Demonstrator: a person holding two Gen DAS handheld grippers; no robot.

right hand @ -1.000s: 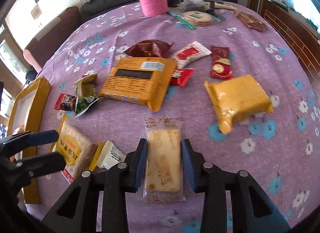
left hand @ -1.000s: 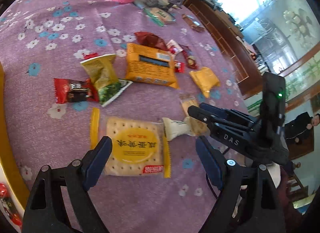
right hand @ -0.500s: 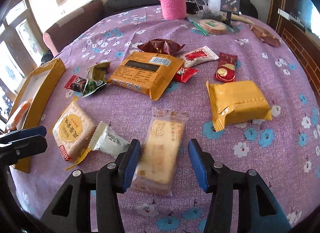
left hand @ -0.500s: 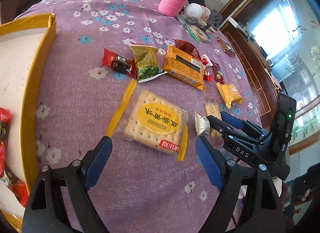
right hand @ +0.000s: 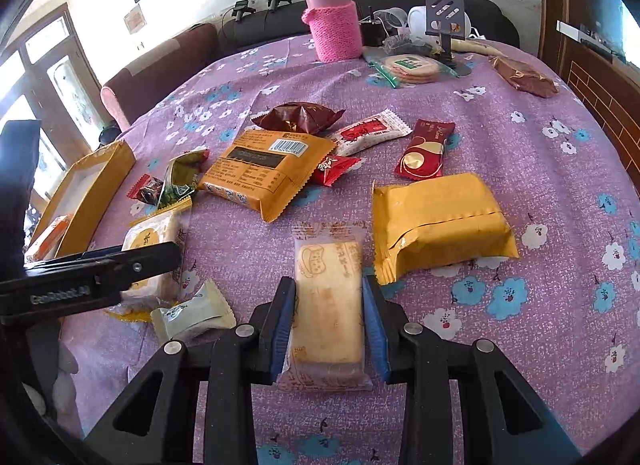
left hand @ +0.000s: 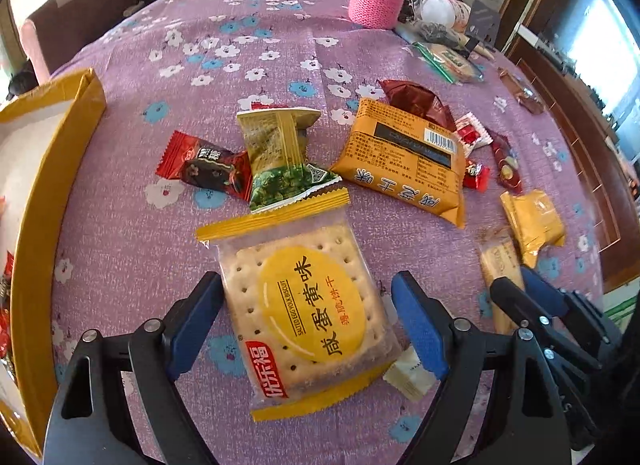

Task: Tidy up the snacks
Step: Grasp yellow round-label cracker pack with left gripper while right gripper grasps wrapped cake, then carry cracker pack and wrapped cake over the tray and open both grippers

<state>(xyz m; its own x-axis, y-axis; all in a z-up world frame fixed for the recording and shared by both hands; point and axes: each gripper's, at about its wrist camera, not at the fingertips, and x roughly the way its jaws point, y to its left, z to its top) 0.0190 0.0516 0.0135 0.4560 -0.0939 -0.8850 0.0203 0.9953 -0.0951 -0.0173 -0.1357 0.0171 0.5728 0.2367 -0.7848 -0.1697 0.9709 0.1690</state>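
Straddling the cracker packet [left hand: 304, 305], left tool [left hand: 308, 317] wide apart, right tool [right hand: 329, 317] closing on the biscuit bar [right hand: 328, 305]

Table [right hand: 500, 137] in purple flowered cloth is carrying scattered snacks: cracker pack [left hand: 304, 305], long biscuit pack [right hand: 328, 297], two orange packets [right hand: 268, 169] [right hand: 440, 221], red candies [left hand: 204, 165], small white packet [right hand: 192, 313]. Yellow box [right hand: 96, 185] sitting at left edge, pink-sleeved flask [right hand: 332, 17] standing at back.
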